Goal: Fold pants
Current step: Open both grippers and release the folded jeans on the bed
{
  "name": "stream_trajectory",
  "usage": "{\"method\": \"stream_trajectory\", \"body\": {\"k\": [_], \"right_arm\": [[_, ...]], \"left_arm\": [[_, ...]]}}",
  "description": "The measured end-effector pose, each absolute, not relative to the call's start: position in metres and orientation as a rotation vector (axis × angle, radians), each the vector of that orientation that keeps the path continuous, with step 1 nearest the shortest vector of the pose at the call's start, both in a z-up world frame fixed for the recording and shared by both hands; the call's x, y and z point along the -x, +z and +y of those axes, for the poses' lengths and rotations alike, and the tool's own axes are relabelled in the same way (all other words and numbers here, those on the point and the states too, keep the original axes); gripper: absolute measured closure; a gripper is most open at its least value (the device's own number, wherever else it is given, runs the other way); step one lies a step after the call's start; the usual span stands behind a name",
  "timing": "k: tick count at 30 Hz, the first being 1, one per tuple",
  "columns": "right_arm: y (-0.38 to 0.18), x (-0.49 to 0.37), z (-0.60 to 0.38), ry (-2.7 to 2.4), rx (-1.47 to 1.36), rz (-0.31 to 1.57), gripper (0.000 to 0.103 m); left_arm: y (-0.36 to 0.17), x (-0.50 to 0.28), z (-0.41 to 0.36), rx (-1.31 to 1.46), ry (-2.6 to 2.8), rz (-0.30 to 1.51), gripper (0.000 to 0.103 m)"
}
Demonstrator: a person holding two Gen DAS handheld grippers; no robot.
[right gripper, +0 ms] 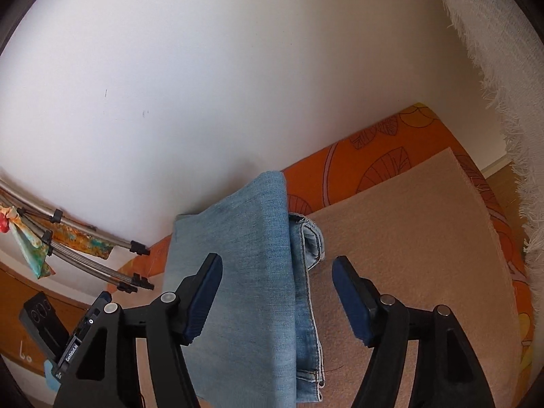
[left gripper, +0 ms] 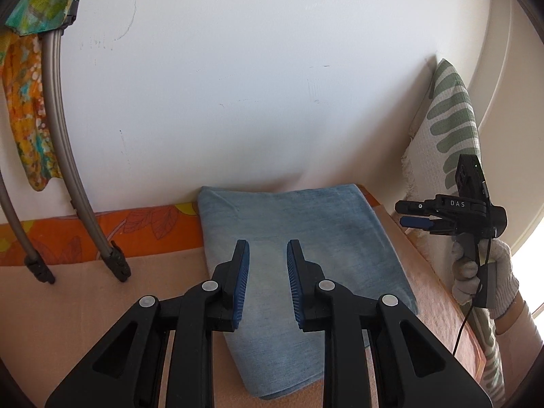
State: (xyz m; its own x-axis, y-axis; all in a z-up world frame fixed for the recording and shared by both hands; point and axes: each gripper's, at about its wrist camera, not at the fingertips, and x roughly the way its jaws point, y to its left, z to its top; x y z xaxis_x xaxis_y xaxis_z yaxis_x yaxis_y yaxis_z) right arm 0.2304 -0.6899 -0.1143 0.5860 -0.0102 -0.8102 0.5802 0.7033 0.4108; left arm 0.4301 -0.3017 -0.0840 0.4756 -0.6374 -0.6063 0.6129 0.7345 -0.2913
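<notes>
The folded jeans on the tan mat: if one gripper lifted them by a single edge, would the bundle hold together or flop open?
The jeans would probably sag and unfold: they are soft denim in loose stacked layers, with hems showing at one side. They look thick, so likely fairly heavy. The tan mat looks textured, so they would likely drag rather than slide.

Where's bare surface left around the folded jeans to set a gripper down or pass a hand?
Free: the tan mat right of the folded jeans, out to the orange leaf-print edge; also the mat between the jeans and the drying-rack legs. Crowded: the rack's feet rest on the mat's far left, the jeans reach the wall behind, and a fringed towel hangs over the right edge.
</notes>
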Motion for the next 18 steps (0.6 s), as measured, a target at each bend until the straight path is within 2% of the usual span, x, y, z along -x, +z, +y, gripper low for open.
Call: {"method": "stream_trajectory", "body": {"k": [5, 8, 14, 17, 18], "right_arm": [[-0.083, -0.205, -0.651, -0.418, -0.574, 0.865, 0.032], [-0.065, -0.188, -0.622, -0.436, -0.530, 0.828, 0.030], [-0.028, -0.150, -0.558, -0.424, -0.456, 0.773, 0.028], [-0.012, -0.135, -0.518, -0.421, -0.401, 0.746, 0.026], [-0.006, -0.128, -0.505, -0.423, -0.386, 0.735, 0.025]], "left_arm": [[-0.072, -0.403, -0.296, 0.028, -0.792, 0.752, 0.081], [-0.064, -0.383, -0.284, 0.039, -0.810, 0.752, 0.068], [-0.040, -0.332, -0.254, 0.006, -0.803, 0.715, 0.066], [-0.029, -0.306, -0.237, -0.002, -0.806, 0.707, 0.050], [-0.026, -0.297, -0.231, -0.006, -0.806, 0.702, 0.049]]}}
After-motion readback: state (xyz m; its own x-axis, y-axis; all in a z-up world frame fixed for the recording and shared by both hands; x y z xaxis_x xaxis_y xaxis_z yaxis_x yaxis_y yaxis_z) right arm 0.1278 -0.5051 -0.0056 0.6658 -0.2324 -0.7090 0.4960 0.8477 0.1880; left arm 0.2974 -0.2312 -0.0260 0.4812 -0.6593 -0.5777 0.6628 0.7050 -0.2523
